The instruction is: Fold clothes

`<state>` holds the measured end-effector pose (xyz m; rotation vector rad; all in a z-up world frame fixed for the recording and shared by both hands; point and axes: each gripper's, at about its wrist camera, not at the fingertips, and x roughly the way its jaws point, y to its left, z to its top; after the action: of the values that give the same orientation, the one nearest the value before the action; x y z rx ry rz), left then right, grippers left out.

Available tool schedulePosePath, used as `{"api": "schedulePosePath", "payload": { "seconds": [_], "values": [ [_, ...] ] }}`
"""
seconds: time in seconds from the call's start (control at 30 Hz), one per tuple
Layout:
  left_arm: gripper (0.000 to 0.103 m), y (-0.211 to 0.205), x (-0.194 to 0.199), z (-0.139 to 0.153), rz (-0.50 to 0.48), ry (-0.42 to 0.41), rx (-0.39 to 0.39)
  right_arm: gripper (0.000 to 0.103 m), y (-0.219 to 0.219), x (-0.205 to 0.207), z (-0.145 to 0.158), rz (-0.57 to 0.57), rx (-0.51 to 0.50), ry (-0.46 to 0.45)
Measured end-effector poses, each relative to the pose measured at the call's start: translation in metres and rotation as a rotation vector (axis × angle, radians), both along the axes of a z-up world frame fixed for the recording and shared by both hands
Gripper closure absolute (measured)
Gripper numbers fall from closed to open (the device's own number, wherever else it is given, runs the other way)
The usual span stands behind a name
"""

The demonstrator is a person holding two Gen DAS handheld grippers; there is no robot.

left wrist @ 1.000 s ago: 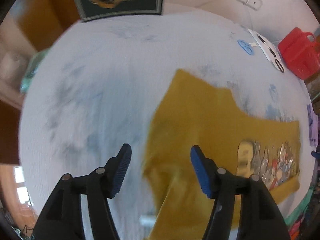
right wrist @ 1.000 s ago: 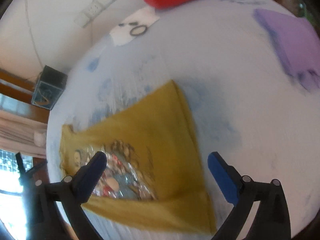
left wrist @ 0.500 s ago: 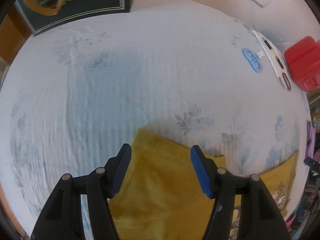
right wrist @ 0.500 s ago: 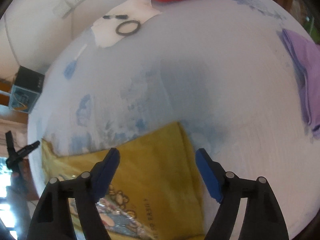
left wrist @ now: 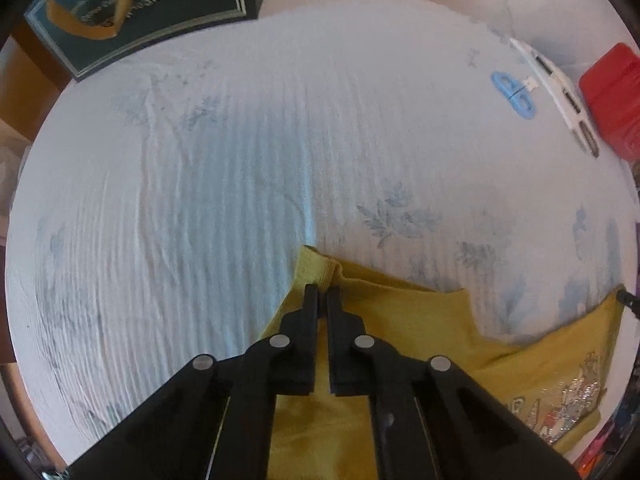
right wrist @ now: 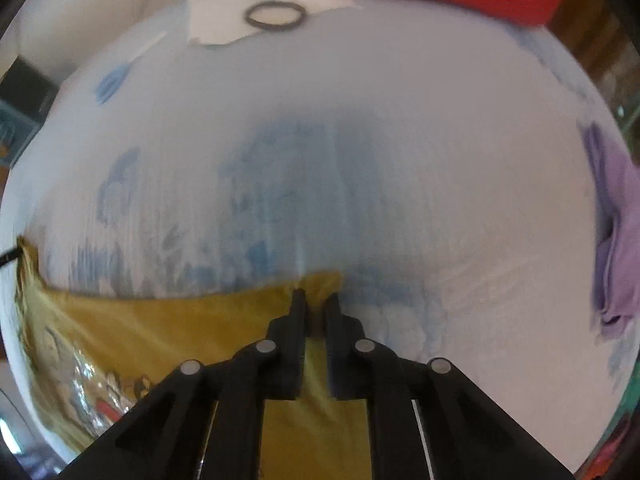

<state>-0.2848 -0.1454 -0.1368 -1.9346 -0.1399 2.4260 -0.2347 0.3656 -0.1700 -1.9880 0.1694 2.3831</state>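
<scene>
The left gripper (left wrist: pixel 323 294) and the right gripper (right wrist: pixel 316 300) each have their fingers pinched together on a far corner of the yellow shirt (left wrist: pixel 420 320), which lies flat on the bed sheet (left wrist: pixel 240 180), probably to lift this edge for a fold.

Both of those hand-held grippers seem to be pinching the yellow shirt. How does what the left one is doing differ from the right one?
The left hand-held gripper pinches the yellow shirt at a hemmed corner, with plain fabric around it; the right hand-held gripper pinches a corner along a straight edge. The shirt's glittery print lies far to the left gripper's right, but close to the right gripper's left. The left view is sharp, the right view blurred. Both are shut on the same shirt, on the pale blue sheet.
</scene>
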Motion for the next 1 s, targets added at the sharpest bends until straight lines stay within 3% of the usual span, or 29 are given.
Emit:
{"api": "schedulePosePath", "payload": {
  "seconds": [0.1,0.23,0.33,0.43,0.5,0.57,0.67,0.7,0.8,0.9,1.0],
  "values": [
    [0.100,-0.004,0.026,0.029,-0.021,0.076,0.046,0.094,0.003,0.016,0.023,0.019,-0.048,0.065],
    [0.100,-0.009,0.090,0.069,-0.080,0.168,0.065,0.094,0.014,0.057,0.061,0.025,-0.168,0.169],
    [0.100,-0.005,0.128,0.077,-0.104,0.195,0.059,0.094,0.028,0.097,0.079,0.027,-0.251,0.209],
    [0.100,0.000,0.168,0.073,-0.125,0.170,0.034,0.094,0.033,0.136,0.080,0.062,-0.270,0.198],
    [0.100,0.007,0.187,0.057,-0.155,0.136,-0.017,0.094,0.032,0.157,0.070,0.088,-0.262,0.165],
    [0.100,0.009,0.202,0.039,-0.169,0.069,-0.012,0.094,0.033,0.168,0.054,0.109,-0.266,0.115],
    [0.100,0.003,0.220,0.017,-0.160,-0.046,0.050,0.080,0.036,0.180,0.034,0.113,-0.254,0.025],
    [0.100,0.002,0.226,0.015,-0.159,-0.062,0.061,0.071,0.039,0.184,0.030,0.104,-0.243,0.005],
    [0.099,-0.008,0.236,0.029,-0.129,-0.041,0.109,0.068,0.054,0.194,0.033,0.050,-0.239,0.001],
    [0.099,-0.019,0.236,0.062,-0.104,0.051,0.158,0.065,0.067,0.195,0.045,-0.006,-0.260,0.039],
    [0.099,-0.030,0.221,0.075,-0.071,0.100,0.150,0.060,0.075,0.191,0.056,-0.036,-0.257,0.069]
  ]
}}
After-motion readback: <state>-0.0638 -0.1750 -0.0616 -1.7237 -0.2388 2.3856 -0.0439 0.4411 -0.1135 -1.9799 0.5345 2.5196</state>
